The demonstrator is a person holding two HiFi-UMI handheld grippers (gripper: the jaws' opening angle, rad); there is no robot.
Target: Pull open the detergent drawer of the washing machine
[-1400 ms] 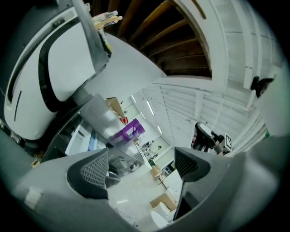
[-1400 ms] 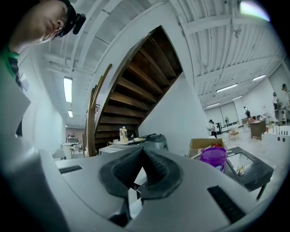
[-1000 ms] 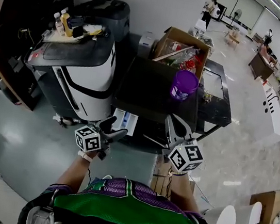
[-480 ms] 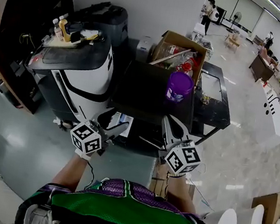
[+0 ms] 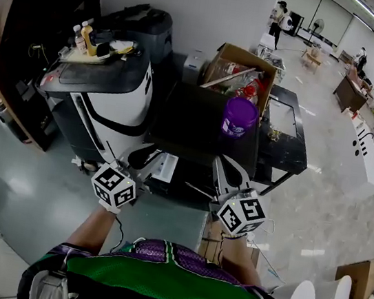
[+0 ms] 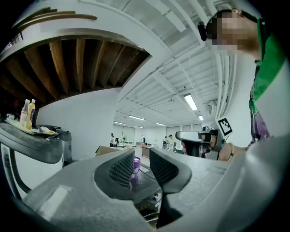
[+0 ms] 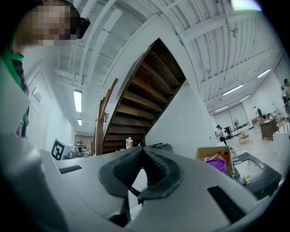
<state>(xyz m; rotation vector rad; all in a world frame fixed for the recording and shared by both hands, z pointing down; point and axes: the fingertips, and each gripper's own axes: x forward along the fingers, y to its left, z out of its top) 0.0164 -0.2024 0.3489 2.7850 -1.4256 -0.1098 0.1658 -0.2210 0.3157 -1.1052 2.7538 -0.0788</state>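
Head view: detergent drawer (image 5: 163, 167) is sitting at the washing machine (image 5: 205, 123) front, top-left, seemingly already sticking out; left gripper (image 5: 143, 154) hovering just beside it, right gripper (image 5: 226, 166) well apart. Left gripper view: jaws have just been closing, leaving a narrow gap with nothing between. Right gripper view: jaws pressing together, empty. Drawer is likely light, slick plastic, sliding straight; pinching its front lip looks best.

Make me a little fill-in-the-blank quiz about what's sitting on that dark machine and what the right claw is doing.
1. The tub standing on the dark machine top is ____ in colour.
2. Beyond it, farther from the person, stands an open box made of ____.
3. The right claw has its jaws ____, with nothing between them.
Missing words: purple; cardboard; shut.
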